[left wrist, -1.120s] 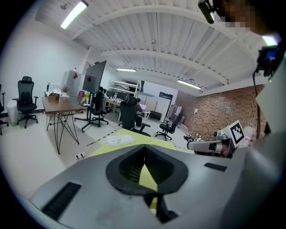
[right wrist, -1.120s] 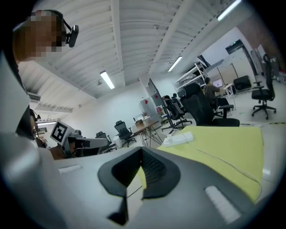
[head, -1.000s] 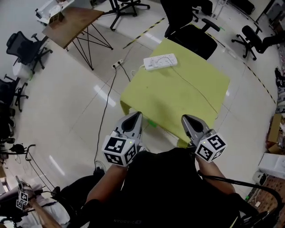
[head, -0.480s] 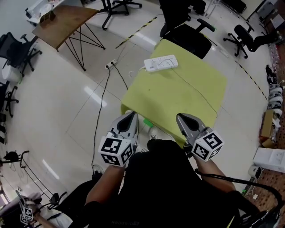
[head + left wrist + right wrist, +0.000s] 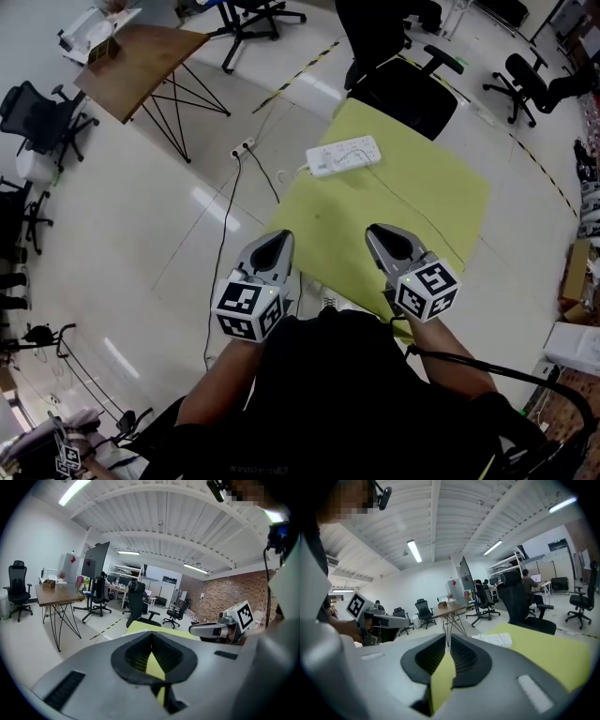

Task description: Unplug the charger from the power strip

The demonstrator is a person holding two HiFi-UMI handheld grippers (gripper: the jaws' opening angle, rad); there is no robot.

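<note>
Holding the left tool out from your chest, you have its jaws closed tip to tip with nothing between them; only the yellow-green of the desk shows through the hollow behind the pads. The right tool sits level with it and apart from it. Its jaws are opening: a thin slit stands between the pads, and nothing is in it. Both tools point forward and a little down over the desk's near edge, touching nothing. Their marker cubes sit just ahead of your dark shirt.

The white strip lies flat near the desk's far left corner, well ahead of both tools. In the head view it is too small to tell whether the charger is seated in it, and the right gripper view shows it only as a low white bar on the desk top. A white cable leaves its left end and drops over the desk edge toward the floor. A thin dark wire runs from the strip's near side across the desk to the right.

A black chair stands against the desk's far edge. On the floor to the left lies a small socket block with a dark lead trailing toward you, and beyond it stands a wooden desk on thin black legs.
</note>
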